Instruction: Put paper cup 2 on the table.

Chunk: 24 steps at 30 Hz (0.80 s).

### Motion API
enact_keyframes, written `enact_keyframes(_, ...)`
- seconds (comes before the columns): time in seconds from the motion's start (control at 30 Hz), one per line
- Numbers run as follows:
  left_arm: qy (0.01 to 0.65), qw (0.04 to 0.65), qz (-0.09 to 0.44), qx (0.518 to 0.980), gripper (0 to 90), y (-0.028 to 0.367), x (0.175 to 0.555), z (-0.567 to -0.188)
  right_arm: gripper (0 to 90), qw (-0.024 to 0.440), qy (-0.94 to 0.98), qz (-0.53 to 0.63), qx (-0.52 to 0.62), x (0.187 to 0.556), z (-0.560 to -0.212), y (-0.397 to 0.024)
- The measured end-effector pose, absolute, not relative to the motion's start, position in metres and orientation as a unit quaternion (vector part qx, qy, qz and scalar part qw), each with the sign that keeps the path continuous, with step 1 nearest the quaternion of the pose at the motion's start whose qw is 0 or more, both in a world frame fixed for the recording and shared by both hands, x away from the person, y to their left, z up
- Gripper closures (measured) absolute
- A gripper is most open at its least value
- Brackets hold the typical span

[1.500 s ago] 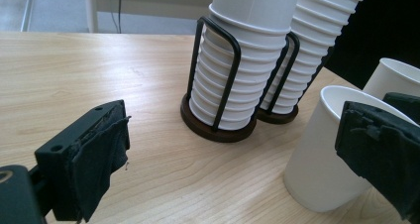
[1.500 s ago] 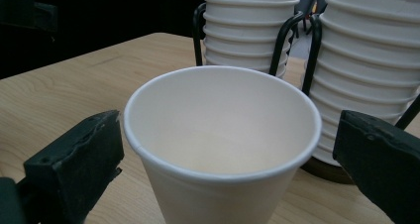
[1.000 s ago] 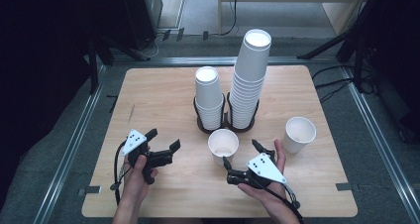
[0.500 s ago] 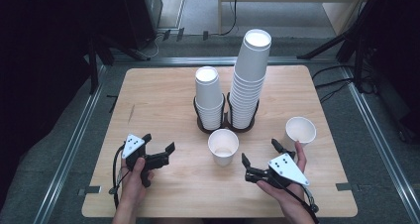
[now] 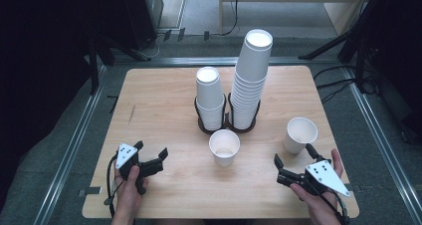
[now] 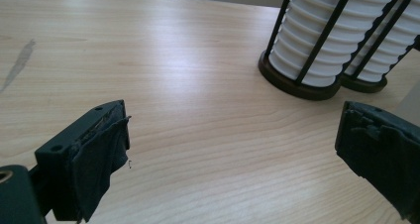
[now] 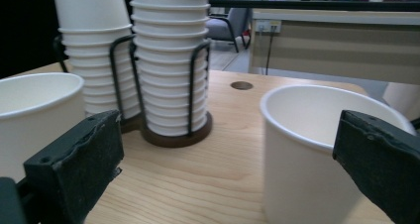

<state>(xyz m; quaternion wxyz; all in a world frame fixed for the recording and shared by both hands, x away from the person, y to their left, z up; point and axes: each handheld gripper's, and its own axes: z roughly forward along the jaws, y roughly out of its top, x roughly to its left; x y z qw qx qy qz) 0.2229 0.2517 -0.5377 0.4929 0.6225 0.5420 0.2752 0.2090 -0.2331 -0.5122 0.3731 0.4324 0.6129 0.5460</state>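
Two claws wait with jaws wide apart, holding nothing. Left gripper [image 5: 151, 158] rests far to the left of the middle paper cup [image 5: 224, 147]. Right gripper [image 5: 293, 161] has the other paper cup [image 5: 300, 134] just ahead of it. Slide forward slowly, then squeeze that cup's wall gently, so it won't squash.

- A light wooden desk [image 5: 164, 95] fills the middle of the high view.
- Grey floor [image 5: 54, 135] surrounds it, with metal rails [image 5: 74, 140] left and right.
- Upper left lies in darkness.
- A beige cabinet [image 7: 337, 45] stands behind in the right gripper view.
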Motion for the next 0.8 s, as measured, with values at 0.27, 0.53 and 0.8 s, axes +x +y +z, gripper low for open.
enact_keyframes(0.27, 0.558, 0.480, 0.284, 0.615, 0.5, 0.267, 0.210, -0.540, 0.0, 0.401, 0.601, 0.526, 0.449, 0.206, -0.519, -0.269)
enact_keyframes(0.53, 0.564, 0.460, 0.299, 0.617, 0.5, 0.284, 0.197, -0.543, 0.0, 0.422, 0.573, 0.509, 0.484, 0.211, -0.525, -0.308)
enact_keyframes(0.8, 0.569, 0.443, 0.312, 0.618, 0.5, 0.304, 0.181, -0.544, 0.0, 0.437, 0.558, 0.492, 0.506, 0.215, -0.529, -0.333)
